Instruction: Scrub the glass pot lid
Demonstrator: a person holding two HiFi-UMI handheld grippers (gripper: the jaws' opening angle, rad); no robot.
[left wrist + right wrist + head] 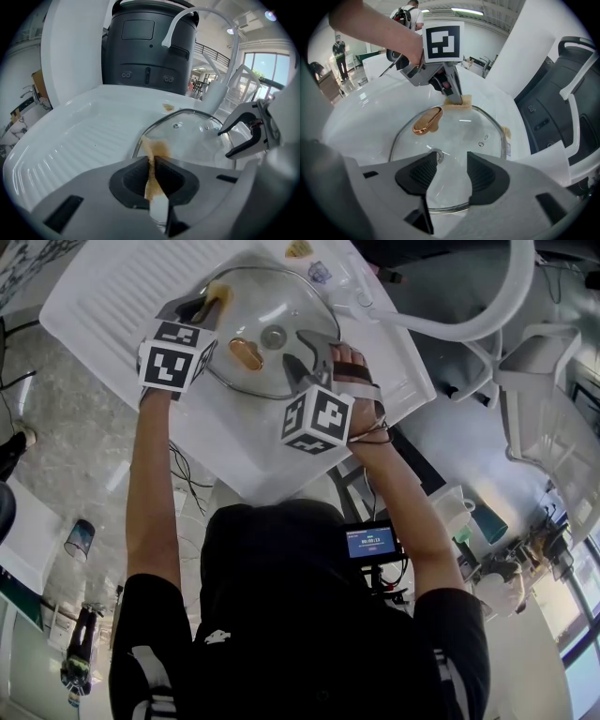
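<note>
The round glass pot lid (pixel 272 306) (pixel 192 136) (pixel 459 136) lies in a white sink tray (pixel 103 306). A copper-coloured handle (pixel 246 354) (pixel 427 121) shows on it beside a metal centre washer (pixel 436 153). My left gripper (pixel 211 304) (pixel 152 164) (pixel 452 91) is shut on a thin yellow-brown sponge (pixel 220 294) (pixel 159 149) (pixel 458 101), which touches the lid's far-left rim. My right gripper (pixel 314 360) (pixel 452 173) (pixel 225 143) stands at the lid's near-right rim. Its jaws are apart, with only glass seen between the pads.
A white curved faucet hose (pixel 487 320) (pixel 206 18) arches over the sink's right side. A black bin (pixel 147 47) (pixel 562 93) stands behind the sink. A small brown scrap (pixel 168 107) (pixel 506 133) lies by the lid's far edge. The ribbed drainboard (pixel 70 140) stretches left.
</note>
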